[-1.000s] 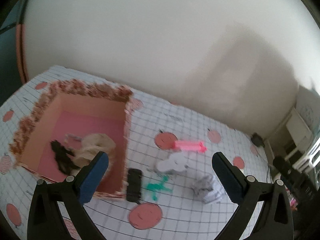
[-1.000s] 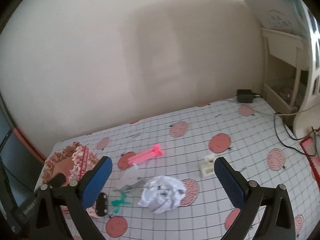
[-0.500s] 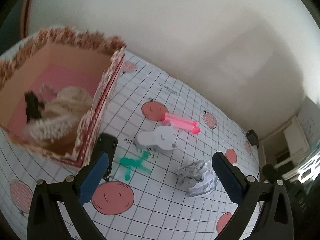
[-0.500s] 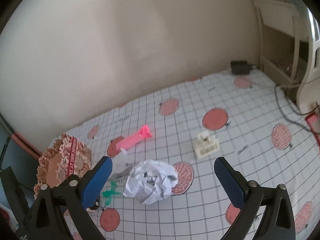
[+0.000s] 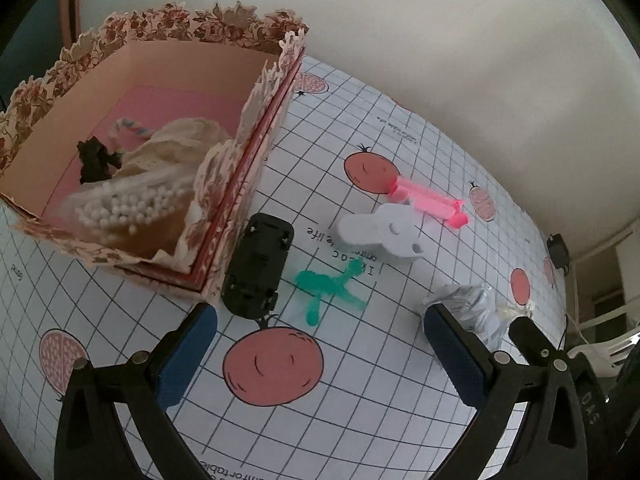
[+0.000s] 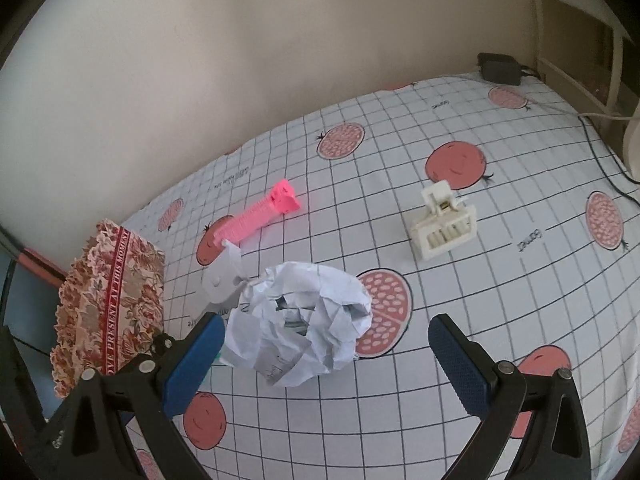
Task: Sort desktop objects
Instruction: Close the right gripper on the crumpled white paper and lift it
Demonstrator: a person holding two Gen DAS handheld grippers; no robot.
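1. Two grippers, both with fingers spread wide and holding nothing: left gripper (image 5: 318,354), right gripper (image 6: 326,360). Blue textured pads on black frames.
2. Floral-print cardboard box (image 5: 224,200) with a scalloped rim at 10 o'clock in the left view; inside are crumpled cream material and white beads.
3. Black toy car (image 5: 258,266) lies just beside the box wall, at 11 o'clock of the left gripper's gap.
4. Flat green figure (image 5: 328,286) sits at 12 o'clock, ahead of the left fingers and apart from them.
5. Crumpled paper ball (image 6: 302,324) lies between the right fingers, nearer the left pad.
6. Pink ribbed clip (image 6: 260,216) at 11 o'clock, cream plastic clip (image 6: 444,224) at 1 o'clock.
7. Grid-print tablecloth (image 6: 400,420) with red fruit, against a plain beige wall.
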